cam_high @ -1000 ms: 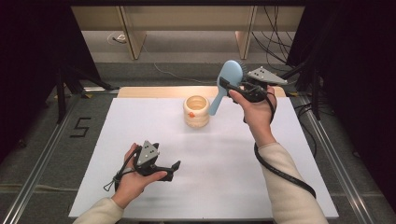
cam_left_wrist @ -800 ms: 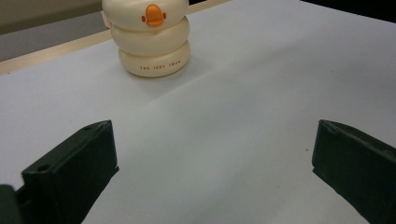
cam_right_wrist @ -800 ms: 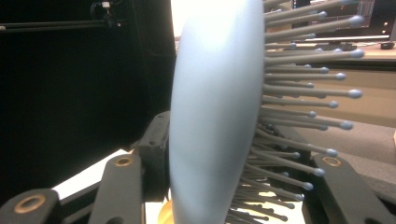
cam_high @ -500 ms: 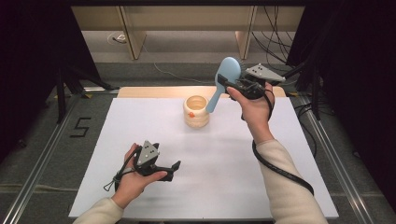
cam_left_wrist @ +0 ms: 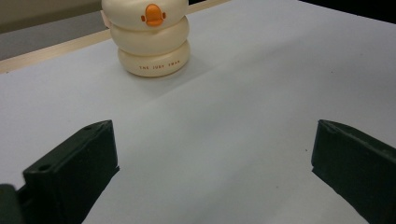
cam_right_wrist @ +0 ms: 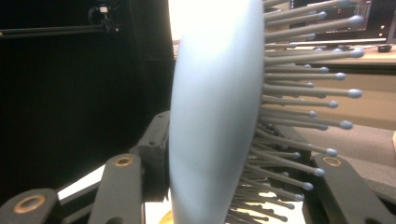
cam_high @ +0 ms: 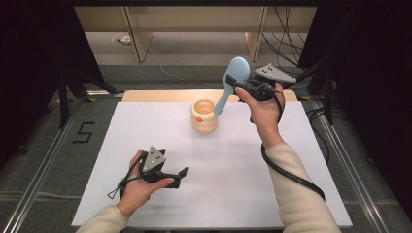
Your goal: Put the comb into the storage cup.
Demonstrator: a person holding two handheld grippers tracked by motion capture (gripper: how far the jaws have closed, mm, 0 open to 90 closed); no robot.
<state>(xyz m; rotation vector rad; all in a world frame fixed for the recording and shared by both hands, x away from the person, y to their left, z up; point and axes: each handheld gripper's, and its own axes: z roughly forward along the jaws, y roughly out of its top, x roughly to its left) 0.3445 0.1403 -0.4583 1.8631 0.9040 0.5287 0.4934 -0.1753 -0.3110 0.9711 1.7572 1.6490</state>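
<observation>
A light blue hairbrush (cam_high: 234, 80) hangs above the far middle of the white table, its handle slanting down into a cream ringed cup with an orange duck bill (cam_high: 204, 116). My right gripper (cam_high: 239, 83) is shut on the brush's head, one jaw on its smooth back, the other in the bristles (cam_right_wrist: 299, 112). In the right gripper view the brush head (cam_right_wrist: 215, 116) stands edge-on between the jaws. My left gripper (cam_high: 180, 176) rests open near the table's front left, nothing between its jaws. The cup (cam_left_wrist: 152, 39) stands far ahead of it in the left gripper view.
The white table top (cam_high: 233, 160) has a wooden strip (cam_high: 160, 95) along its far edge. Metal rails (cam_high: 46, 165) run along both sides. A cable (cam_high: 291, 172) trails from my right gripper over the forearm. Dark curtains flank the area.
The right hand has carried the brush slightly left and down, so the handle tip now reaches into the cup's mouth. The left hand has not moved.
</observation>
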